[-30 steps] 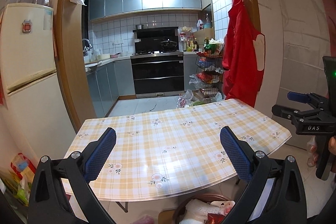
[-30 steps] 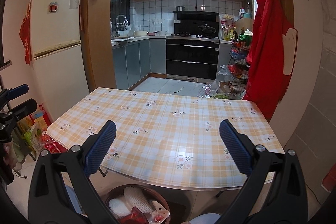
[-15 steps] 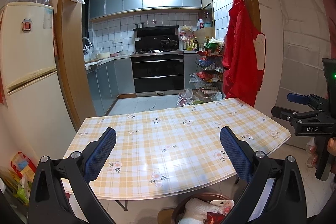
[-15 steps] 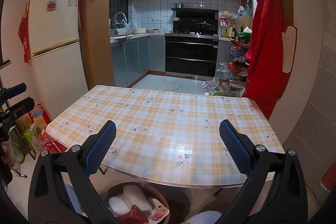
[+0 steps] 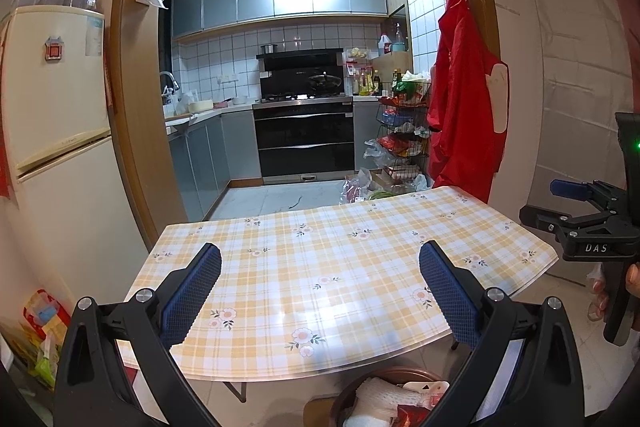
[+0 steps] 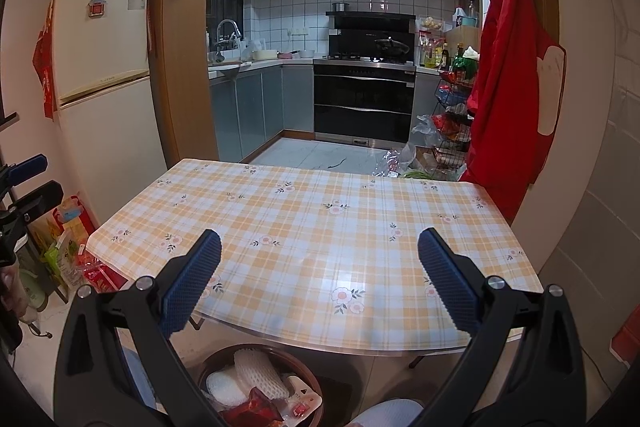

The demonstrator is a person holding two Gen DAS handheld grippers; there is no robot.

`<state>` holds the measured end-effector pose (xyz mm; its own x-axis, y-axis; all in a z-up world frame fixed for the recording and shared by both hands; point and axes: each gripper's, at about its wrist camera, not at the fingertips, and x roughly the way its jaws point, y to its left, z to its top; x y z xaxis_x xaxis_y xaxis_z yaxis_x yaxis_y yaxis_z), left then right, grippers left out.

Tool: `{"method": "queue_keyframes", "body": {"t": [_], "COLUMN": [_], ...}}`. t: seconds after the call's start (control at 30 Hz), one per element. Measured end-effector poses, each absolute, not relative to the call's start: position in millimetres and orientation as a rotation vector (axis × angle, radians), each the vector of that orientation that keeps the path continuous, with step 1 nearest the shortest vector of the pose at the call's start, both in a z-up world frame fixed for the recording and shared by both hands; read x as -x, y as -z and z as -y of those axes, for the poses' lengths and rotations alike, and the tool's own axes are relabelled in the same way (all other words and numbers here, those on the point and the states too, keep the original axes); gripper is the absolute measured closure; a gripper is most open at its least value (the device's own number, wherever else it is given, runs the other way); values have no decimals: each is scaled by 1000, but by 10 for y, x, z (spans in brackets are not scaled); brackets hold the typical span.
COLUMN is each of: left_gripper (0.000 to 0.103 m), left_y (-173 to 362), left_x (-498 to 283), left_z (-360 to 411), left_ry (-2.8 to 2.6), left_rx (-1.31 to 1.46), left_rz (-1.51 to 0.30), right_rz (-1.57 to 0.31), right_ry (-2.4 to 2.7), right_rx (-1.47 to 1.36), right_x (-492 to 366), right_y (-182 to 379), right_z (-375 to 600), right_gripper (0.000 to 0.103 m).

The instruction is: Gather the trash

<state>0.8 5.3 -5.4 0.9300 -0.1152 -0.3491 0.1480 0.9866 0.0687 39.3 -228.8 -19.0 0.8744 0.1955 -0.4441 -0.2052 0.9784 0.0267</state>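
Nothing is left on the table [image 6: 320, 227] as far as you can see — the checked cloth lies bare from edge to edge in both views. Just below its near edge stands the bin [image 6: 312, 379], and the trash [image 6: 256, 375] is already in it: white foam netting, a red wrapper and a white card. So your collecting looks finished, or close to it; what lies on the floor by the fridge [image 6: 100, 67] and by the wire rack [image 6: 452, 115] may or may not count, and I cannot tell. Your left gripper [image 5: 320, 287] is spread wide and holds nothing; your right gripper [image 6: 320, 275] is the same, with only tablecloth between its blue pads. From the left view you see the right gripper's side by the table's right corner. Against a second ago, little differs — both views have tipped slightly, so the table sits a touch higher in the right view and the bin shows more.
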Motion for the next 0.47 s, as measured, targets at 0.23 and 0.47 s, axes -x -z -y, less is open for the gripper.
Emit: {"method": "queue_keyframes", "body": {"t": [0.23,0.47], "left_gripper": [6,6], "left_y": [66,83], "left_x": [-4,-19], "left_z": [-47,-46], "left_ry": [137,125], "left_rx": [-100,-96], "left_rz": [-354,-365], "right_rz": [-467,-472], "right_ry": [-208,-209], "right_rx": [22,22], "right_x": [-407,-411], "right_y": [223,239], "right_z": [2290,2286], "right_gripper": [6,6]}}
